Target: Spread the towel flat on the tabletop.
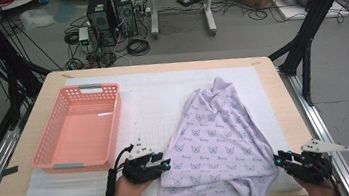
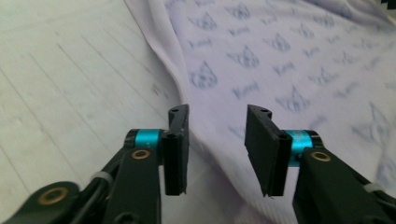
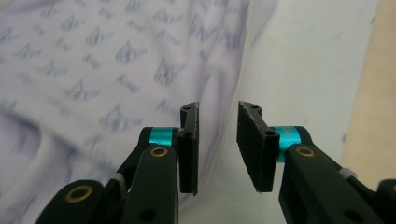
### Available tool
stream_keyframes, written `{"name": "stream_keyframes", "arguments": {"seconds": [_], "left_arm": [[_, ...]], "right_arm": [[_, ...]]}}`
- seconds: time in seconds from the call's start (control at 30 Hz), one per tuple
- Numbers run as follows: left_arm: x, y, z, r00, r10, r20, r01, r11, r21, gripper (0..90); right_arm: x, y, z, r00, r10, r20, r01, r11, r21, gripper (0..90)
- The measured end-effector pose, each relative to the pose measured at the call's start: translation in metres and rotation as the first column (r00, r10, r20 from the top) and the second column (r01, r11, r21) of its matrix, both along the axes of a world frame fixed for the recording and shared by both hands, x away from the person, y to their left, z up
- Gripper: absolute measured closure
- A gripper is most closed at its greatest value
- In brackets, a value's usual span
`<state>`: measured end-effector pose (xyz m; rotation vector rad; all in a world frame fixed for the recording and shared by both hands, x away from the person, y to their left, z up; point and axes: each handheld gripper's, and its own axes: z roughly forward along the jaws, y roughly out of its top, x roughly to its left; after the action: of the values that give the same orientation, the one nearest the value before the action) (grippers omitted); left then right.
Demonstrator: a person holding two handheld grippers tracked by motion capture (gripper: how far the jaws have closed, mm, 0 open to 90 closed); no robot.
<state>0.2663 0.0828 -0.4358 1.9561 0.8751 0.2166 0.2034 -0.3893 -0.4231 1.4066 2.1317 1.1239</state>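
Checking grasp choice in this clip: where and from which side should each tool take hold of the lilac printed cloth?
Judging by its pose, grip the lilac cloth at its two near corners. Its side edges lie flat on the white mat, so each could slide between open jaws. The left tool should come in from the cloth's left edge, the right tool from its right edge; both are open and already aimed there.

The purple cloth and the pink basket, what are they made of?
Purple cloth: looks like thin, soft fabric, since it drapes in folds; printed pattern. Pink basket: probably hard plastic, slightly glossy, with moulded holes along its walls.
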Motion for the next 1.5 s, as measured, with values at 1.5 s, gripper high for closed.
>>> {"name": "stream_keyframes", "arguments": {"seconds": [1.5], "left_arm": [[0.105,-0.086,-0.009,0.9993,0.01,0.036,-0.017,0.9796,0.2,72.0]], "right_arm": [[0.063,0.013,0.0,0.9891,-0.141,0.042,0.145,0.985,-0.096,62.1]]}}
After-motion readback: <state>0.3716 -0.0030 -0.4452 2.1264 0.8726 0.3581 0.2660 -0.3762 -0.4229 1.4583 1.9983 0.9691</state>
